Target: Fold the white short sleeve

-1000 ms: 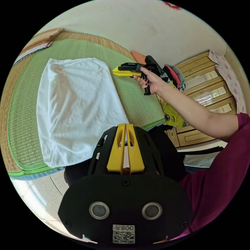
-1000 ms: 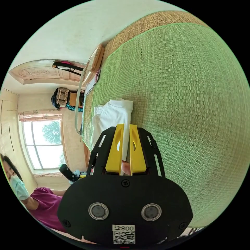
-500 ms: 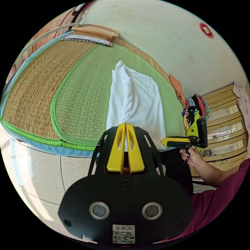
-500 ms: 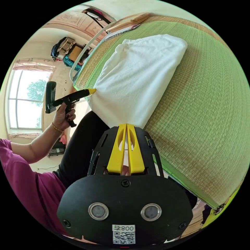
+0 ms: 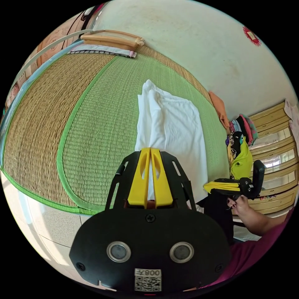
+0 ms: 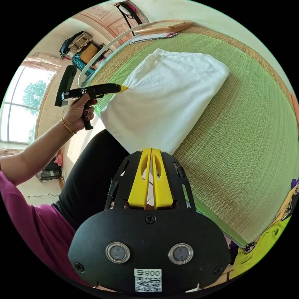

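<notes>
The white short sleeve (image 5: 173, 127) lies folded into a long strip on a green woven mat (image 5: 102, 124) that covers a bed. Its near edge is lifted off the mat at the bed's edge.

In the left gripper view, the left tool (image 5: 150, 152) has its yellow jaws pressed together on one near corner of the white cloth. The exact pinch point is hidden behind the jaws. In the right gripper view, the right tool (image 6: 151, 152) is likewise clamped on the other near corner, and the same view shows the left tool's tip (image 6: 122, 88) gripping the cloth from the side, held by a hand (image 6: 78, 112). In the left gripper view, the right tool (image 5: 218, 187) appears at the cloth's edge, but its tip is too small to make out clearly.

A person in a magenta top (image 6: 28, 218) and dark trousers (image 6: 90, 174) is close to the bed, only partly in frame.

The green mat lies over a straw-coloured mat (image 5: 34, 115). A pale wall (image 5: 193, 46) runs behind the bed. A wooden chest of drawers (image 5: 274, 146) stands beside it, with a heap of colourful clothes (image 5: 239, 140) at the bed's end. A bright window (image 6: 18, 106) sits at the far side of the room.
</notes>
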`<action>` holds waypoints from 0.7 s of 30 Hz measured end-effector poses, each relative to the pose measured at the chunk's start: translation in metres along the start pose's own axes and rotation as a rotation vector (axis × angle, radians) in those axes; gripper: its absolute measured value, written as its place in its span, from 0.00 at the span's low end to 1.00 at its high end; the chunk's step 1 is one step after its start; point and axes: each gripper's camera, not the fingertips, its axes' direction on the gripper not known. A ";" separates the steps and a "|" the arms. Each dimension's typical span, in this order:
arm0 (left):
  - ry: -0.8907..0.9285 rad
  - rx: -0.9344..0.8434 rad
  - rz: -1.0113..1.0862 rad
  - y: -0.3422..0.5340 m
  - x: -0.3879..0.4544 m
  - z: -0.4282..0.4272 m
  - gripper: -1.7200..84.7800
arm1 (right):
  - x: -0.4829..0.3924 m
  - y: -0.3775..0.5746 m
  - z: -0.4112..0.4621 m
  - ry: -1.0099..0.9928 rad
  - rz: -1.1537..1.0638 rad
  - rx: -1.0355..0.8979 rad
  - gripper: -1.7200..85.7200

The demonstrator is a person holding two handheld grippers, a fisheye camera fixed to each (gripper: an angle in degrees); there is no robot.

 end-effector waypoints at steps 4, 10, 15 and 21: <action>0.064 0.046 0.034 0.008 0.005 -0.006 0.02 | -0.002 -0.051 -0.019 -0.080 -0.034 0.103 0.02; 0.042 0.024 0.057 0.023 0.002 0.002 0.02 | -0.012 -0.165 0.009 -0.108 -0.098 0.118 0.02; 0.054 0.032 0.060 0.030 -0.004 0.006 0.02 | -0.003 -0.229 0.047 -0.165 -0.034 0.079 0.02; 0.093 0.040 0.053 0.037 -0.010 0.008 0.02 | 0.022 -0.245 0.067 -0.261 0.038 0.042 0.02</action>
